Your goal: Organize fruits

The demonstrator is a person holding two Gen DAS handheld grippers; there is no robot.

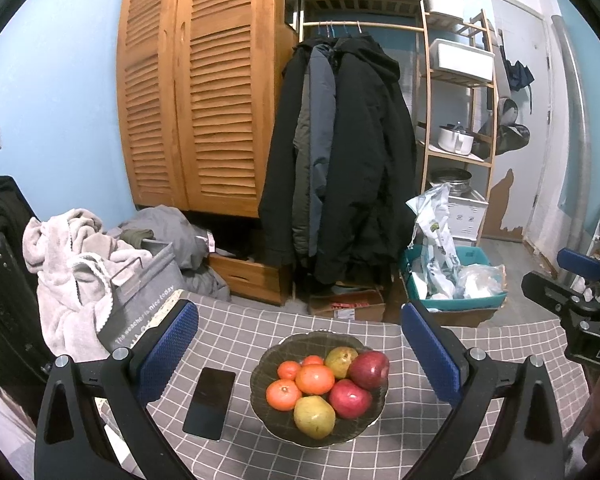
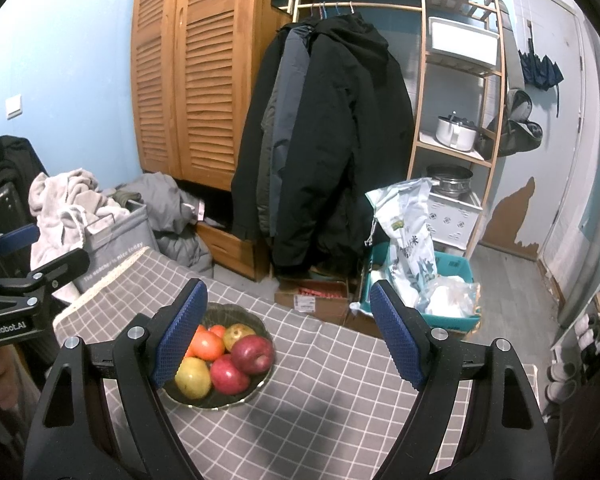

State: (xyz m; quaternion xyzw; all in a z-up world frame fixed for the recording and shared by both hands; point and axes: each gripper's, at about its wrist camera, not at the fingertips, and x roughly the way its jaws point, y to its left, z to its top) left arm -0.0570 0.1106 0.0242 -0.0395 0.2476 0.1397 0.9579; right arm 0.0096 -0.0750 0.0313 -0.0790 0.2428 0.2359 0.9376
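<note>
A dark glass bowl (image 1: 268, 420) sits on the grey checked tablecloth (image 1: 340, 456). It holds several oranges (image 1: 315, 379), two red apples (image 1: 350, 399) and two yellow-green pears (image 1: 314, 416). My left gripper (image 1: 300, 354) is open and empty, above the bowl with the fruit between its blue pads (image 1: 168, 350). My right gripper (image 2: 288, 338) is open and empty, to the right of the bowl (image 2: 236, 398); its left pad (image 2: 178, 336) hides part of the fruit. Apples (image 2: 253, 354) and a pear (image 2: 193, 377) show there.
A black phone (image 1: 210, 402) lies left of the bowl. Beyond the table stand a laundry basket with towels (image 1: 80, 268), a wooden wardrobe (image 1: 204, 92), hanging coats (image 1: 340, 160), a shelf rack (image 1: 456, 92) and a teal bin with bags (image 1: 456, 280).
</note>
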